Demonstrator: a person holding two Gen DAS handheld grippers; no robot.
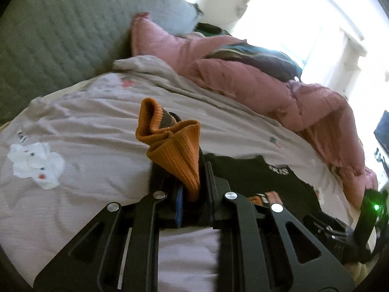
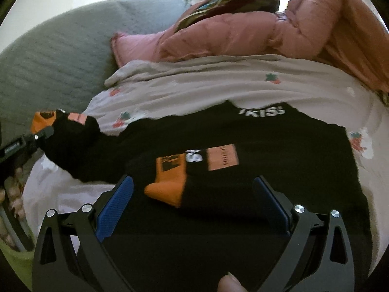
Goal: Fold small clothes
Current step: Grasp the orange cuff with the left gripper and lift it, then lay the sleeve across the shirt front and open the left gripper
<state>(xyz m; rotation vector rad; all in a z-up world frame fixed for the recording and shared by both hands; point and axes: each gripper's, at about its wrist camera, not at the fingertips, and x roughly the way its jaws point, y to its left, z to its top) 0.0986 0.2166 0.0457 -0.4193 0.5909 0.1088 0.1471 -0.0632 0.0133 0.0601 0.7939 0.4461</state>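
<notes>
My left gripper (image 1: pixel 187 170) is shut on the orange ribbed cuff (image 1: pixel 175 146) of a black and orange garment and holds it above the bed. In the right wrist view that gripper (image 2: pixel 45 131) holds the cuff (image 2: pixel 43 119) at the far left, with the black fabric (image 2: pixel 80 141) stretched from it. My right gripper (image 2: pixel 192 185) is open above the black garment (image 2: pixel 267 146), which lies flat on the sheet with white lettering (image 2: pixel 261 112), a pink patch (image 2: pixel 222 157) and an orange cuff (image 2: pixel 170 182) between the blue pads (image 2: pixel 116 206).
The bed has a pale strawberry-print sheet (image 1: pixel 97 121). A pink quilt (image 2: pixel 243 36) is bunched along the far side, a grey quilted cover (image 1: pixel 60 36) at the left. A small white garment (image 1: pixel 36 163) lies left on the sheet. A bright window (image 1: pixel 304 12) is behind.
</notes>
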